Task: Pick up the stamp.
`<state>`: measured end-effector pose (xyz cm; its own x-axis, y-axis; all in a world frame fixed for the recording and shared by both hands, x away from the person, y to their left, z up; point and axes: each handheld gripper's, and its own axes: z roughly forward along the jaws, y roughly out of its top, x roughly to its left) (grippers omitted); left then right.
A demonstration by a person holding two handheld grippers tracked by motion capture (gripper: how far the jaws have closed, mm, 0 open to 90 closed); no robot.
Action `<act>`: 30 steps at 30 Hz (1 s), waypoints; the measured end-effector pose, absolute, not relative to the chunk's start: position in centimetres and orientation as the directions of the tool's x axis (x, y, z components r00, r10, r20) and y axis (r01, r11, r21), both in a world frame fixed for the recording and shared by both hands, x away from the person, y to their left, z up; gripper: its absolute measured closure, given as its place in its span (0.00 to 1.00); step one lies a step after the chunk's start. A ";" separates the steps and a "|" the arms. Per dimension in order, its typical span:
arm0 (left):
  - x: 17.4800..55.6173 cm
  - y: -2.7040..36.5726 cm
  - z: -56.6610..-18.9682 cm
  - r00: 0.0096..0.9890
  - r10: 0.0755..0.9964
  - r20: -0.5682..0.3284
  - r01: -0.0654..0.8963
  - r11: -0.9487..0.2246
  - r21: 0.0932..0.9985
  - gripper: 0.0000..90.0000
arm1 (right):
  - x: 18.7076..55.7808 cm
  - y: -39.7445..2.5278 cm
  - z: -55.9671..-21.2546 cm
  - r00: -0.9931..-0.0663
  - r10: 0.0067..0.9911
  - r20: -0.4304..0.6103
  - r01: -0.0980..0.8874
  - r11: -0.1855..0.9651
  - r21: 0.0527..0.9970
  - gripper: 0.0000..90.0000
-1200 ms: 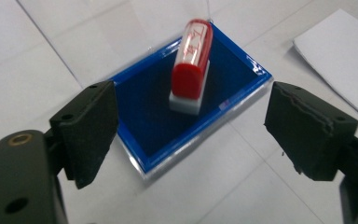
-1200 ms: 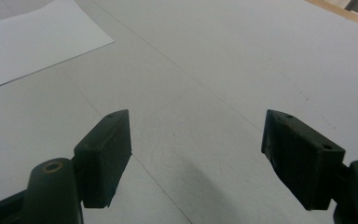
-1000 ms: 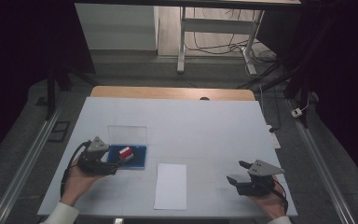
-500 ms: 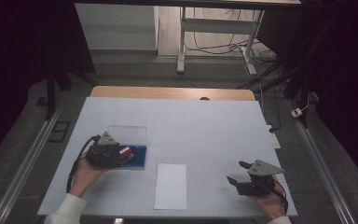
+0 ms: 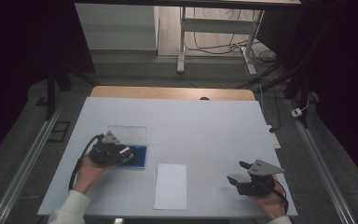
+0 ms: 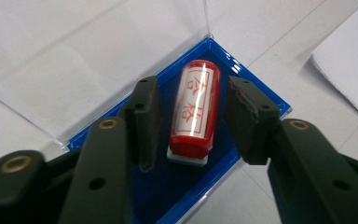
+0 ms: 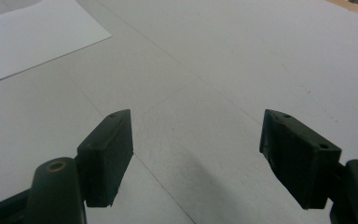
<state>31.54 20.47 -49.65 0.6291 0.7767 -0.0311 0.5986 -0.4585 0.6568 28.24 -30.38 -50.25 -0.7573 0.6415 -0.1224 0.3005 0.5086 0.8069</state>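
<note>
The bench (image 5: 205, 121) carries a white covering, with a strip of bare wood along its far edge. A white paper sheet (image 5: 170, 185) lies flat on it, between the two grippers and apart from both.

A blue case (image 6: 251, 88) with a clear hinged lid (image 6: 98, 56) lies open directly beneath the left gripper (image 6: 191, 123), the lid folded back flat beyond the jaws. In the high view the case (image 5: 137, 156) sits under the left gripper (image 5: 121, 153).

The left gripper is held over the case with its jaws apart, one on either side of a red stamp (image 6: 193, 114). A narrow gap shows between each jaw and the stamp; no contact is seen. The stamp lies on its side in the blue tray, its red-printed label upward, its length running along the jaws.

The right gripper (image 7: 196, 154) is held low over bare bench, jaws wide apart with nothing between them. In the high view it (image 5: 238, 173) sits well apart from the case.
</note>
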 end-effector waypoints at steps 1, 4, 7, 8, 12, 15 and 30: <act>31.6 20.4 -49.7 0.630 0.776 -0.031 0.598 -0.459 0.657 0.64 | 28.2 -30.4 -50.3 -0.758 0.640 -0.121 0.301 0.508 0.807 0.28; 31.6 20.3 -49.8 0.629 0.777 -0.033 0.597 -0.455 0.661 0.70 | 28.2 -30.4 -50.3 -0.758 0.641 -0.121 0.302 0.509 0.806 0.28; 31.7 20.3 -49.8 0.632 0.774 -0.039 0.598 -0.455 0.659 0.76 | 28.3 -30.4 -50.3 -0.756 0.643 -0.121 0.304 0.509 0.805 0.28; 31.7 20.3 -49.8 0.632 0.774 -0.037 0.598 -0.457 0.659 0.76 | 28.3 -30.5 -50.3 -0.756 0.643 -0.121 0.306 0.512 0.803 0.28; 31.7 20.4 -49.8 0.634 0.772 -0.044 0.598 -0.453 0.660 0.77 | 28.3 -30.5 -50.3 -0.760 0.638 -0.124 0.304 0.519 0.799 0.29; 31.7 20.3 -49.8 0.632 0.774 -0.040 0.598 -0.454 0.660 0.78 | 28.3 -30.4 -50.4 -0.757 0.641 -0.126 0.303 0.515 0.802 0.29; 31.3 20.7 -49.2 0.633 0.772 -0.055 0.589 -0.434 0.682 0.78 | 28.2 -30.5 -50.5 -0.755 0.640 -0.143 0.282 0.513 0.811 0.28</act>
